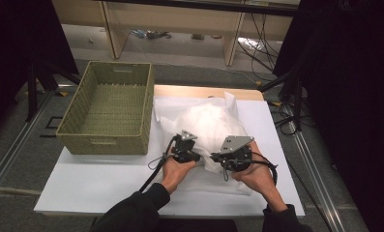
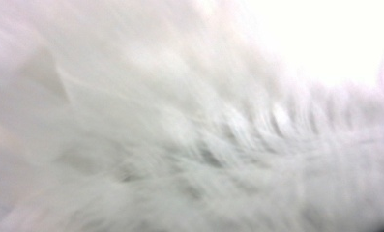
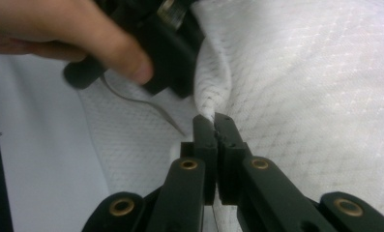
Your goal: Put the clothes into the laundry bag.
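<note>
On the white table, right of the woven basket: one white quilted cloth, heaped and puffed, partly spread flat beneath. Judged light, soft, limp, likely to sag and drag; best taken at a folded edge. Right gripper pressed together, pinching a fold of cloth. Left gripper pushed against the heap; its camera gives only blurred white fabric, so its jaws cannot be told. Table edges lie near; open room toward the basket.
</note>
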`<state>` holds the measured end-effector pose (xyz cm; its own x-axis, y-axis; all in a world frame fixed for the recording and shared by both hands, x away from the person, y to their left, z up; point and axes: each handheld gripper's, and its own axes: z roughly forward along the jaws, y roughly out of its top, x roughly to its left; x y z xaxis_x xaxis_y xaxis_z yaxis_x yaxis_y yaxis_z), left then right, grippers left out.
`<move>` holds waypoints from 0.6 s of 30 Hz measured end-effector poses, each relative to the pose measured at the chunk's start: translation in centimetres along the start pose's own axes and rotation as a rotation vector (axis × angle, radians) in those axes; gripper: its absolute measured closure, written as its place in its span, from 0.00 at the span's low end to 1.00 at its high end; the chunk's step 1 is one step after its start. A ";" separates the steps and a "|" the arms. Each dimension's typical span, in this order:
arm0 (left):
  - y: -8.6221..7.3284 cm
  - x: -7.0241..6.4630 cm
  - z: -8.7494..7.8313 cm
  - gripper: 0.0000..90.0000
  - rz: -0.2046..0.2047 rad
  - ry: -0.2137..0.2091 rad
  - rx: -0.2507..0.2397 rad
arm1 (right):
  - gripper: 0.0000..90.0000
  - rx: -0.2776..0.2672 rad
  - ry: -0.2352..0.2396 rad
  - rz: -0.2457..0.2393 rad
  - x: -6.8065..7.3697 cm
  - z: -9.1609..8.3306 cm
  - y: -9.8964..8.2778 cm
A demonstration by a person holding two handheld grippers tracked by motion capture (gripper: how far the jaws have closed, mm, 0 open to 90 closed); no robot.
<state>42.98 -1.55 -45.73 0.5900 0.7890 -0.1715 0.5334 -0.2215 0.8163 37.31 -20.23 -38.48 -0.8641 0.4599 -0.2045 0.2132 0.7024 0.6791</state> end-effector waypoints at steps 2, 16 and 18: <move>0.2 0.7 0.3 0.91 0.037 0.042 0.006 | 1.00 -0.001 -0.013 -0.001 0.0 0.0 0.1; -1.7 -0.1 -4.2 0.35 0.081 -0.129 0.211 | 1.00 0.029 -0.012 0.016 -0.4 1.1 -0.8; -1.8 -0.9 -4.0 0.29 0.083 -0.202 0.207 | 1.00 0.024 -0.002 0.011 -0.4 1.2 -0.6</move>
<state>39.08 0.48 -44.81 0.7343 0.6379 -0.2319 0.5783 -0.4091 0.7058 38.06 -20.19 -39.66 -0.8604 0.4693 -0.1985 0.2341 0.7101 0.6641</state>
